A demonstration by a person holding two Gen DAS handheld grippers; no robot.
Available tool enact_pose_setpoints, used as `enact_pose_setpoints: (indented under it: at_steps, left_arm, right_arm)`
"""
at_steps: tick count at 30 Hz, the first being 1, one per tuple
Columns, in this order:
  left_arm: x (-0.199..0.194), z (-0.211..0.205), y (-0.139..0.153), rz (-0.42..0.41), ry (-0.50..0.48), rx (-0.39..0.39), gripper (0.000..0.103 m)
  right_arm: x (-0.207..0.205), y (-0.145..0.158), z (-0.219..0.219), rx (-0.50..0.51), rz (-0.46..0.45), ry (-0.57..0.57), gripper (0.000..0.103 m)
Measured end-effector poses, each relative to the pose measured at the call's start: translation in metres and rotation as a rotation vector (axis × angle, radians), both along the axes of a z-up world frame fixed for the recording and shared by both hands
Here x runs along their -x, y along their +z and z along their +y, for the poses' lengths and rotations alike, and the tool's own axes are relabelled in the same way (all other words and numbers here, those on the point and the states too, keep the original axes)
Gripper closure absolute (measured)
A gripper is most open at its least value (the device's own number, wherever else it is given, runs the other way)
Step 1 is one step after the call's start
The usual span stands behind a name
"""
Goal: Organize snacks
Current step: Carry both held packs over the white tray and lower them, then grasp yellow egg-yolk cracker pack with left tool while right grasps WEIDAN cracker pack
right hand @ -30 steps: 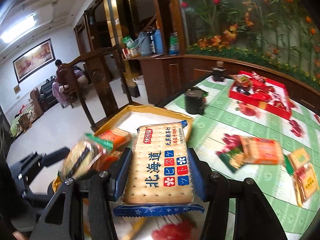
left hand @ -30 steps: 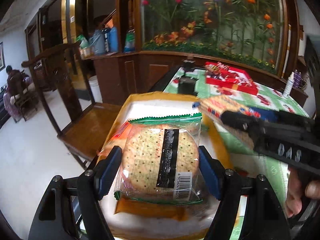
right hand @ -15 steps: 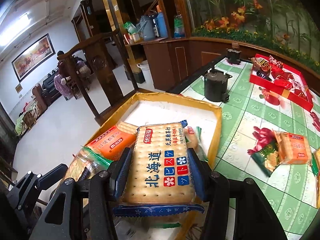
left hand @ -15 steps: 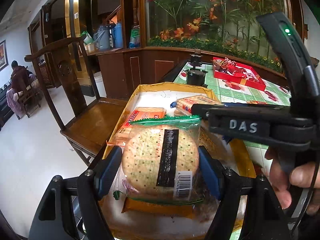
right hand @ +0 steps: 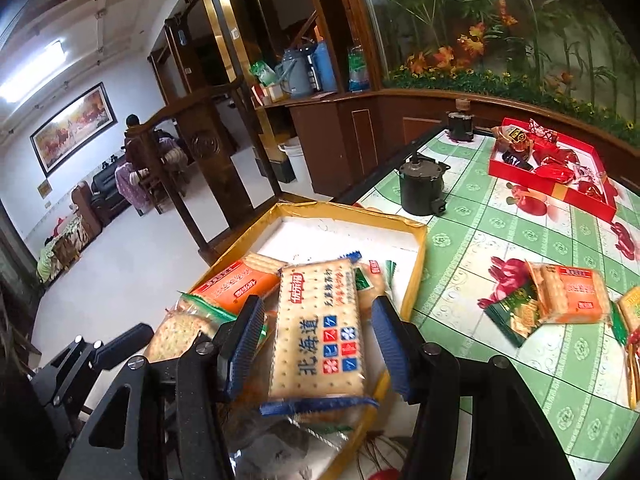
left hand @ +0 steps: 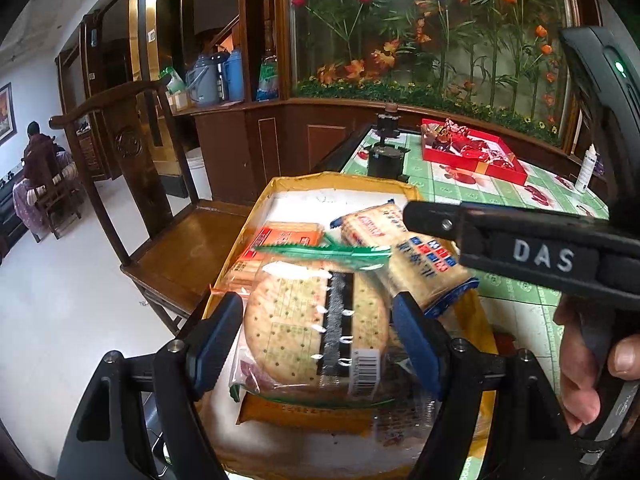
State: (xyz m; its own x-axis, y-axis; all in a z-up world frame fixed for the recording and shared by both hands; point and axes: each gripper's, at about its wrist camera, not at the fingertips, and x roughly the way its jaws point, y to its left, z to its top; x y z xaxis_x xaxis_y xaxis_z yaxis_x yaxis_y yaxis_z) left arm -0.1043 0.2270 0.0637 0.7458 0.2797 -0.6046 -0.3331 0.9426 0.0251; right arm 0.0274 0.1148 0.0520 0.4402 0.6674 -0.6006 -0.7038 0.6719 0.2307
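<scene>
Round cracker pack (left hand: 316,332): clear glossy plastic film, glare streaks on it, paper-look barcode label at its 5 o'clock corner. Rectangular cracker pack (right hand: 320,332): same shiny film, printed, crimped blue end seals. Yellow tray (right hand: 416,268): looks like cardboard, matt, with a matt white lining. Left tongs (left hand: 316,336) and right tongs (right hand: 318,348): matt black plastic frames, bare metal screw heads, ribbed blue pads that look rubbery. Counter (right hand: 520,232): smooth printed cover with slight sheen. Chair (left hand: 176,248) at 9 o'clock: dark polished wood, carved back, glossy seat.
</scene>
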Motion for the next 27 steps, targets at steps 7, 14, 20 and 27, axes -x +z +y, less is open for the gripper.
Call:
enact_pose_setpoints:
  at_steps: [7, 14, 20, 27]
  left_arm:
    - [0.000, -0.023, 0.011, -0.016, -0.032, -0.031, 0.026]
    - [-0.006, -0.067, 0.018, -0.015, -0.109, -0.081, 0.026]
    - [-0.018, -0.108, 0.016, 0.005, -0.183, -0.117, 0.026]
    - [-0.031, -0.171, -0.003, 0.056, -0.325, -0.144, 0.026]
  right_arm:
    - [0.003, 0.005, -0.039, -0.029, -0.003, -0.032, 0.042]
    - [-0.011, 0.001, -0.096, -0.041, 0.004, -0.106, 0.042]
    - [-0.031, -0.008, -0.156, -0.062, 0.036, -0.195, 0.042]
    - [-0.060, -0.016, -0.250, -0.085, 0.034, -0.375, 0.042]
